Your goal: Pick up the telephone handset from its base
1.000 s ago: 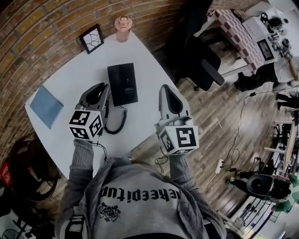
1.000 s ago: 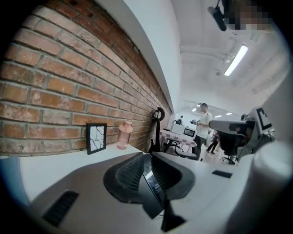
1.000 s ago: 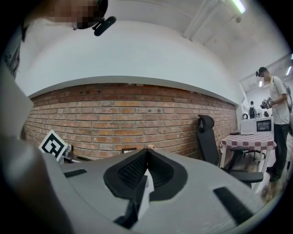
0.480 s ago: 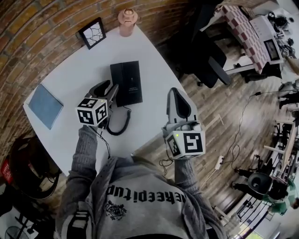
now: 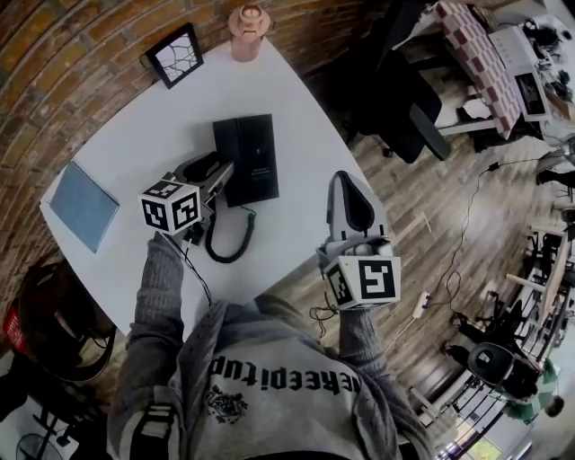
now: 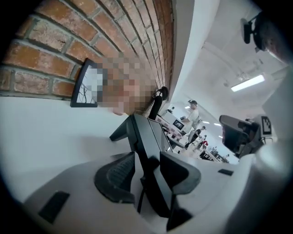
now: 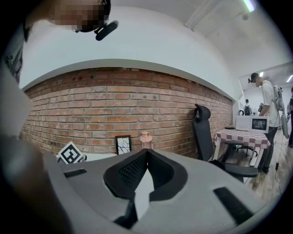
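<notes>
The black telephone [image 5: 256, 157] lies on the white table [image 5: 135, 126], its handset [image 5: 228, 148] resting along its left side and a coiled cord [image 5: 225, 238] looping toward me. My left gripper [image 5: 221, 171] is low at the phone's near left end. In the left gripper view its jaws have just been opening and stand wide [image 6: 146, 171], with the handset's [image 6: 145, 141] black end between them; the left pad [image 6: 116, 176] is clear of it. My right gripper [image 5: 348, 182] hovers off the table's right edge, shut and empty [image 7: 146, 154].
A framed picture [image 5: 174, 56] and a pink bottle [image 5: 248, 20] stand at the table's far edge by the brick wall. A blue notebook [image 5: 84, 206] lies at the left. A black office chair [image 5: 404, 108] stands on the wooden floor to the right.
My left gripper has come down and forward to the phone's left side, rolled, and opened its jaws around the handset's end. The right gripper has sunk slightly and drifted right.
</notes>
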Demonstrator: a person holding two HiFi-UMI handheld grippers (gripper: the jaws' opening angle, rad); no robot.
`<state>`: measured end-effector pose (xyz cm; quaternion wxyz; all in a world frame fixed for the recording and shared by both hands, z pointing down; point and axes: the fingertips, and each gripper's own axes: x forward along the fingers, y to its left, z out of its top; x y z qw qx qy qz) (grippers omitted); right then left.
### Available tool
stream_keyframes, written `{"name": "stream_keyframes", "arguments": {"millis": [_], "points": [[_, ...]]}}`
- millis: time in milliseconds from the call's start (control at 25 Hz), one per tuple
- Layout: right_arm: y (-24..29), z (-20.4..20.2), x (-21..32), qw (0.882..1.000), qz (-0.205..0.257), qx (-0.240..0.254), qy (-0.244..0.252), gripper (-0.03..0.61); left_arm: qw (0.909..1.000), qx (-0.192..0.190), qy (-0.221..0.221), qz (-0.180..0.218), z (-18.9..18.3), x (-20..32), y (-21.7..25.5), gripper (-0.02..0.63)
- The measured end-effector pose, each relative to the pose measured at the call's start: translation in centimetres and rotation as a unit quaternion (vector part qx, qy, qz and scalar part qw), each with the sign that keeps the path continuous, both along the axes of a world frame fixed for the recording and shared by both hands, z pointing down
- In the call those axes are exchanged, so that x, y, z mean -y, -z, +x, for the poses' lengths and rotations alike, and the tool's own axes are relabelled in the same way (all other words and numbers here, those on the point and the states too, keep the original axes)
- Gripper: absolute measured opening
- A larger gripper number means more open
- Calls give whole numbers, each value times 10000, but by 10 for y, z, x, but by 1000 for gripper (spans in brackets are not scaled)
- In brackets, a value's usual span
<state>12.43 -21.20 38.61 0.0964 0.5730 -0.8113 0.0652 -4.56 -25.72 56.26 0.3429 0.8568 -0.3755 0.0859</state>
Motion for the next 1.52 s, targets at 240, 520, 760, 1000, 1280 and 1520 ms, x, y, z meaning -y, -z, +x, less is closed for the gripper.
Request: {"name": "stream_keyframes", "arguments": {"millis": [240, 520, 760, 1000, 1280, 1520], "points": [[-6, -6, 5, 9999, -91, -82, 43, 5, 9993, -197, -309, -62, 10, -2, -2, 147], [-9, -14, 11, 9998, -108, -139, 91, 5, 9976, -581, -154, -352, 9, -1, -2, 120], [-5, -19, 11, 9997, -63, -194, 145, 5, 9927, -1098, 8, -498, 6, -3, 7, 80], [4, -19, 6, 9996, 87, -202, 164, 5, 9911, -1319, -68, -191, 6, -10, 33, 72], [18, -22, 1, 9991, 274, -127, 296, 5, 9932, -1124, 123, 268, -3, -23, 74, 71], [32, -20, -12, 9980, 429, -19, 464, 5, 9906, -1034, 453, 775, -9, -40, 121, 71]]}}
